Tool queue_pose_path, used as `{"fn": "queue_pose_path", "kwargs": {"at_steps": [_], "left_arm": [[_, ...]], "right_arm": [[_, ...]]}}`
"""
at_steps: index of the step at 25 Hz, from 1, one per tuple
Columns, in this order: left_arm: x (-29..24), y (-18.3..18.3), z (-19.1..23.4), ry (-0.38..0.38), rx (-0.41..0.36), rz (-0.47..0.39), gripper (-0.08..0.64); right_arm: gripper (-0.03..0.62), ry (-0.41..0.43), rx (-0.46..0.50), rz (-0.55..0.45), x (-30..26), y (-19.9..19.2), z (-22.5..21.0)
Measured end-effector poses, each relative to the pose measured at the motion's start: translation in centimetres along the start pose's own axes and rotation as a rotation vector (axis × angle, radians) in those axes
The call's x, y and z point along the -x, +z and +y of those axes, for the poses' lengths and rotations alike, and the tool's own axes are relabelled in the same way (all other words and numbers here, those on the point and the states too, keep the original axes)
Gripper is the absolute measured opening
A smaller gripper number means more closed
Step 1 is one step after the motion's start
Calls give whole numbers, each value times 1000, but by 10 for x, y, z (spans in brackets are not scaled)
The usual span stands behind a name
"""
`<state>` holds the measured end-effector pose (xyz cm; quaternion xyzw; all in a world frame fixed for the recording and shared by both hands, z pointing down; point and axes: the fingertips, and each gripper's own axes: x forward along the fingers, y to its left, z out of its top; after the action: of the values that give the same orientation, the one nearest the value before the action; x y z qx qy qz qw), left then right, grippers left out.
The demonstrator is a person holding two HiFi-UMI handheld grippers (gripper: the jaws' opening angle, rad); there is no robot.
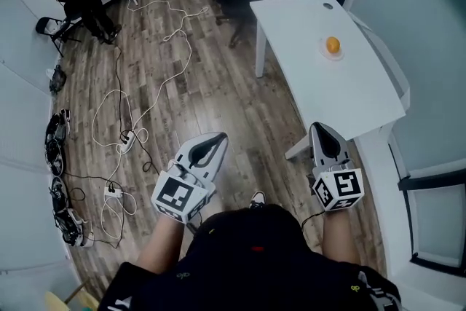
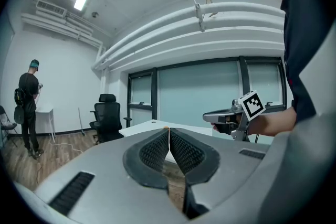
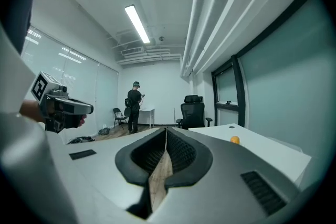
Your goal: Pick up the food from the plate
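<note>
Plainly, the reach is not yet made: the orange food (image 1: 333, 45) lies on a small plate (image 1: 322, 53) toward the far end of the white table (image 1: 313, 91), while the left gripper (image 1: 218, 137) and the right gripper (image 1: 319, 129) are held short of the table's near corner, each with jaws pressed together on nothing. The right gripper, nearer the table, is best carried over the tabletop, its jaws spread wider than the food before being lowered, then closed gently so the round piece is not rolled off.

Holding left gripper (image 1: 218, 137) and right gripper (image 1: 318, 128) out ahead (well apart), both pointing forward, jaws pressed together, empty.
</note>
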<state>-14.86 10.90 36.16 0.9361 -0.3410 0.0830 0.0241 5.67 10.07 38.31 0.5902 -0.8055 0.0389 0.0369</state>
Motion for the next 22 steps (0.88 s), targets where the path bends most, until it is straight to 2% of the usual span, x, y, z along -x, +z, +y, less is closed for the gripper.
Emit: {"fn": "queue_pose_path", "kwargs": {"at_steps": [9, 16, 22], "left_arm": [[-73, -3, 14, 6, 6, 34, 23], [-137, -11, 59, -31, 47, 32, 23], [-205, -3, 112, -138, 45, 23, 23]], "right_arm": [[25, 19, -19, 28, -42, -20, -57], [25, -76, -22, 71, -86, -35, -102], [25, -175, -17, 95, -140, -25, -134]]}}
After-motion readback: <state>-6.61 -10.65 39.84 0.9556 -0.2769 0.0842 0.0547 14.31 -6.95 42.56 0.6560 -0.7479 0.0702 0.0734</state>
